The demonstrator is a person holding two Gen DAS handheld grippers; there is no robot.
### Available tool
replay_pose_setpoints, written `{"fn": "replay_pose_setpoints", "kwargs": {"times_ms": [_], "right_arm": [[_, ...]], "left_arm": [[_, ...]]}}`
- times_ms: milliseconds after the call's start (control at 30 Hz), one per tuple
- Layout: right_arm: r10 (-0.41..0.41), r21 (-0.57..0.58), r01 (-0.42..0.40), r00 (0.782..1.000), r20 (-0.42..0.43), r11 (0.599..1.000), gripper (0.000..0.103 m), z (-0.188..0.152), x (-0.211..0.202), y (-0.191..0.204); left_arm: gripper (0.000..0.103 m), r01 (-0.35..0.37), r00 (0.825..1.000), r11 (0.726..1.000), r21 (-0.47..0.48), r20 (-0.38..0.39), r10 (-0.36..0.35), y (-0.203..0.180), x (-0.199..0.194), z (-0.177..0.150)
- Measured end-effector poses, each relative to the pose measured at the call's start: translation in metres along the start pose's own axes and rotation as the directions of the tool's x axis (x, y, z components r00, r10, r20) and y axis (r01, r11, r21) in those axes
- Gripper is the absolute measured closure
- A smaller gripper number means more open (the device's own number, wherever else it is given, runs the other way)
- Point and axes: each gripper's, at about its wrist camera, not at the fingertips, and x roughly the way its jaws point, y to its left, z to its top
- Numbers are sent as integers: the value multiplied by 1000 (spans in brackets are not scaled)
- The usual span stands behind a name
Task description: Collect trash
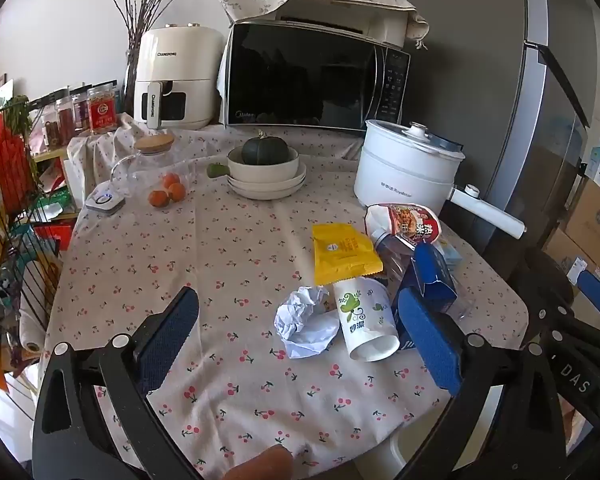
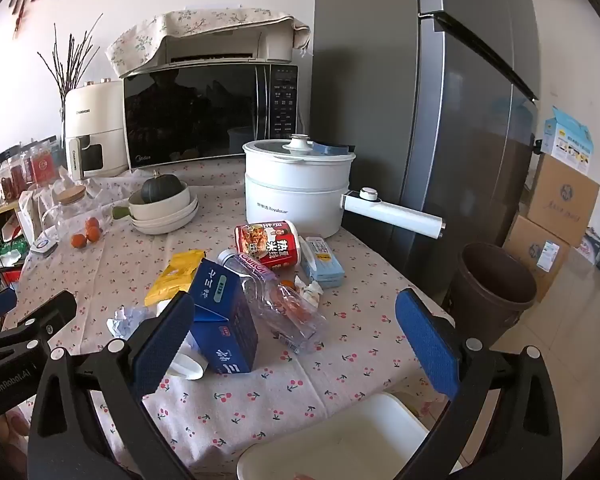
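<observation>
Both grippers hover above the cherry-print tablecloth [image 1: 228,240], holding nothing — the left gripper [image 1: 300,332] spread wide over the crumpled white paper [image 1: 304,322] and the tipped paper cup [image 1: 366,320], the right gripper [image 2: 296,328] spread around the blue carton [image 2: 224,320] and the crushed plastic bottle [image 2: 276,300]. A yellow wrapper [image 1: 344,252] lies just behind the cup. A red instant-rice cup [image 2: 270,242] lies on its side near the white electric pot [image 2: 296,188]. A brown trash bin [image 2: 494,288] stands on the floor beside the table.
</observation>
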Motion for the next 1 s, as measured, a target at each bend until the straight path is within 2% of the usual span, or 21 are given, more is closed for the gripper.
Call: {"fn": "replay_pose_setpoints", "kwargs": {"times_ms": [1000], "right_arm": [[-5, -16, 5, 1000, -1, 1000, 5, -3, 1, 3]], "left_arm": [[7, -2, 1000, 1000, -6, -16, 2, 5, 7, -6]]}}
